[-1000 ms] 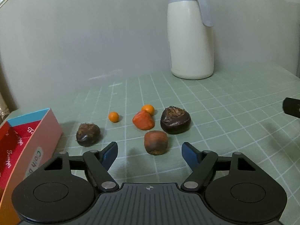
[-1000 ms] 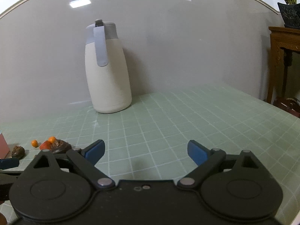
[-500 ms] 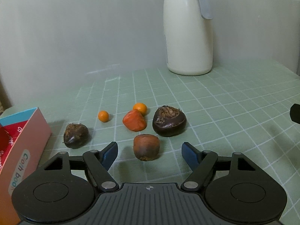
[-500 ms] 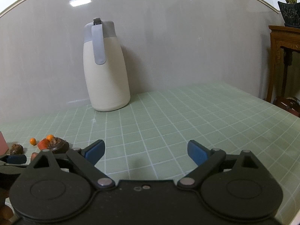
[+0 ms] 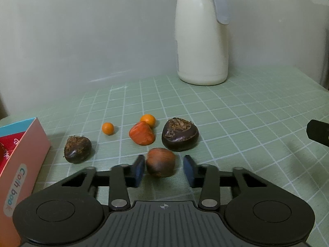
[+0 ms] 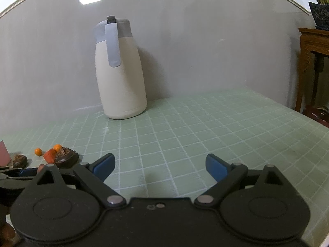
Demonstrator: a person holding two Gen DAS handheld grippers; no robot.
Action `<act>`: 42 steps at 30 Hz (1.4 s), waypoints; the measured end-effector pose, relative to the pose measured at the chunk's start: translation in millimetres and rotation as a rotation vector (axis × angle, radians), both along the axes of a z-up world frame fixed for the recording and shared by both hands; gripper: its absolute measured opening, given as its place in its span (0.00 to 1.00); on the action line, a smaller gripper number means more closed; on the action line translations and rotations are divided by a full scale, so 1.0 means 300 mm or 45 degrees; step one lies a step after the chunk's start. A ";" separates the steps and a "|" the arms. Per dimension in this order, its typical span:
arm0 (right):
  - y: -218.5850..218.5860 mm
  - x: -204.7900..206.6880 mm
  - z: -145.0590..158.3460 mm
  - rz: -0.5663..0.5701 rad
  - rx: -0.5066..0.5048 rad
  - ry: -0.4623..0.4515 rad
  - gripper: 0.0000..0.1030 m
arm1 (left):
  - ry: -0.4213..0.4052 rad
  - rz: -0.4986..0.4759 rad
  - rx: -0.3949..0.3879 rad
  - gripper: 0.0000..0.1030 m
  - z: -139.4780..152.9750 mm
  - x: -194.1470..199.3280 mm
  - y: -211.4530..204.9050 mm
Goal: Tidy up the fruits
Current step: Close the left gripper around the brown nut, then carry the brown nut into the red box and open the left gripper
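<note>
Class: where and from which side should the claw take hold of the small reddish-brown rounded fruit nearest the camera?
Grip the small reddish-brown rounded fruit across its widest middle, coming from the front, level with the table: the left claw already straddles it, open, and both flanks are free.

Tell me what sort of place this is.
Probably a home dining or living room: a table under a green checked cloth, a cream thermos jug against the wall, and a carved wooden side table with a potted plant to the right.
</note>
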State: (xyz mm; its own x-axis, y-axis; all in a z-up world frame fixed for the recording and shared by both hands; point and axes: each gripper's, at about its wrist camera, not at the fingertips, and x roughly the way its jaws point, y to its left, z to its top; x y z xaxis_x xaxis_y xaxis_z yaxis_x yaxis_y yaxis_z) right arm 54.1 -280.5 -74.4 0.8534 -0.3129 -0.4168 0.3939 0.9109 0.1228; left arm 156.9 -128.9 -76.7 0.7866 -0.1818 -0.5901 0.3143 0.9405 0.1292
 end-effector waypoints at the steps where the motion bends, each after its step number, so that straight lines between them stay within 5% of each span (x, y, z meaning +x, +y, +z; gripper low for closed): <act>1: 0.001 0.000 0.000 0.002 0.000 0.001 0.92 | -0.002 0.006 0.002 0.30 -0.001 0.001 0.001; 26: 0.100 0.039 0.008 0.082 -0.033 0.008 0.92 | -0.094 0.089 -0.048 0.30 0.080 -0.049 0.126; 42: 0.277 0.108 0.016 0.238 -0.068 0.015 0.92 | -0.204 0.441 -0.073 0.30 0.171 -0.061 0.479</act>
